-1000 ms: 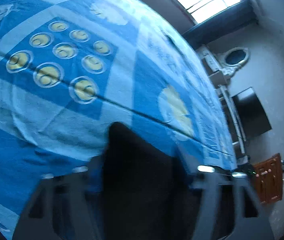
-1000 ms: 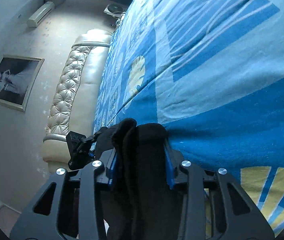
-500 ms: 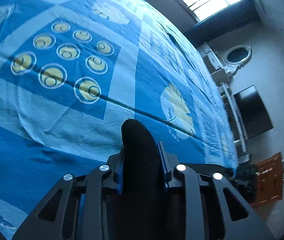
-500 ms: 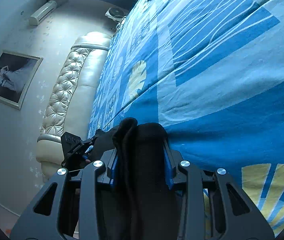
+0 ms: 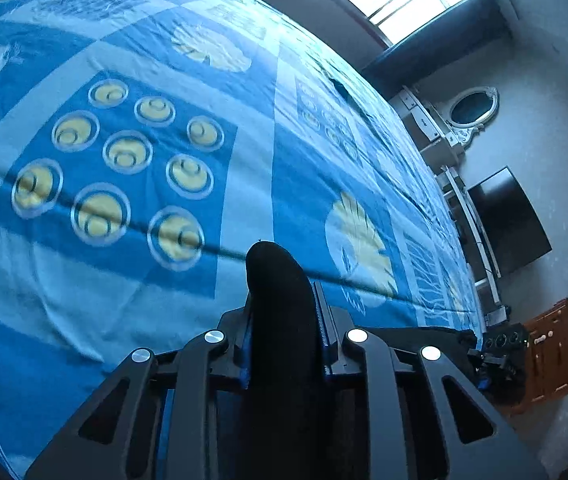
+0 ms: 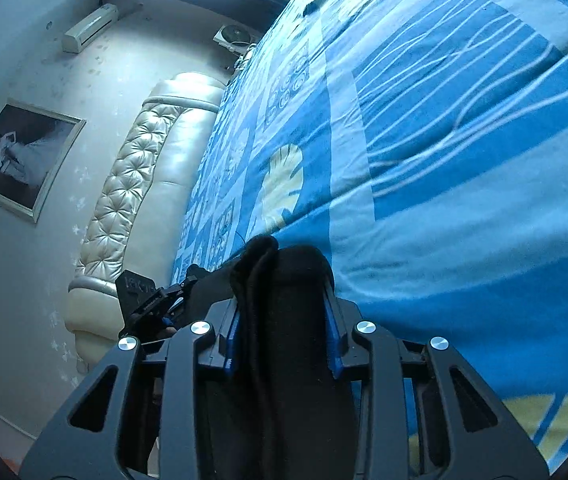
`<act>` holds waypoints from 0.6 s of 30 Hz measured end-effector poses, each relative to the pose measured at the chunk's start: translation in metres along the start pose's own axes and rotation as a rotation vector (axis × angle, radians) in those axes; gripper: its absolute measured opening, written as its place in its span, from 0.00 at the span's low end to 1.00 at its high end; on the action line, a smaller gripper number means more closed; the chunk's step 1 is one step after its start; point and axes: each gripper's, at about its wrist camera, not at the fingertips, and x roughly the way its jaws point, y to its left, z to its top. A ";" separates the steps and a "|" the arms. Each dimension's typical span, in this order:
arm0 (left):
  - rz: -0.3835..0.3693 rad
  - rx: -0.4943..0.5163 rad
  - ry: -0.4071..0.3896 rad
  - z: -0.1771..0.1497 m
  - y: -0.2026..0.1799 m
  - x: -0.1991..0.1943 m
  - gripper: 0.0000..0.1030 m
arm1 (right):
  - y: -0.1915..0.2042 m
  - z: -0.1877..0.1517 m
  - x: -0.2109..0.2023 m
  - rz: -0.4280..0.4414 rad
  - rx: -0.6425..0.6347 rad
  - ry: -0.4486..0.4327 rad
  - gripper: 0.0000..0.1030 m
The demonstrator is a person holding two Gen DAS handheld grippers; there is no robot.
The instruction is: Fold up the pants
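**Both grips set on the pants, fold about to begin**

My left hand-held gripper (image 5: pixel 282 312) has just been closing, and its jaws now pinch a bunched fold of the black pants (image 5: pixel 280 320); the cloth stands up between the blue pads and pokes out past the tips. My right hand-held gripper (image 6: pixel 282 312) has eased in a little tighter too and is clenched on a thicker wad of the same pants (image 6: pixel 284 320), several layers by the look of the ridges.

The pants lie at the near edge of the bed (image 5: pixel 244 184), on the blue patterned sheet, with a dark strip of them running along that edge between my two hands. In the right wrist view I can see my other gripper off to the side, toward the headboard (image 6: pixel 124 208), so the two grips sit well apart along the garment.

I hold it this way, I judge, so that one edge stays stretched between the hands and carries over flat instead of sagging. How the rest of the pants lie below the grippers I cannot tell. The main risk is a layer slipping from the thicker right-hand bunch.
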 end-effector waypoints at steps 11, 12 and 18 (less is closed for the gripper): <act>0.031 0.005 0.008 0.030 0.007 0.016 0.24 | -0.002 0.024 0.022 0.003 0.012 0.005 0.31; 0.030 0.006 0.009 0.029 0.009 0.017 0.24 | -0.004 0.025 0.022 0.005 0.016 0.006 0.31; 0.024 0.008 0.009 0.029 0.013 0.021 0.25 | -0.012 0.025 0.023 0.018 0.032 0.003 0.31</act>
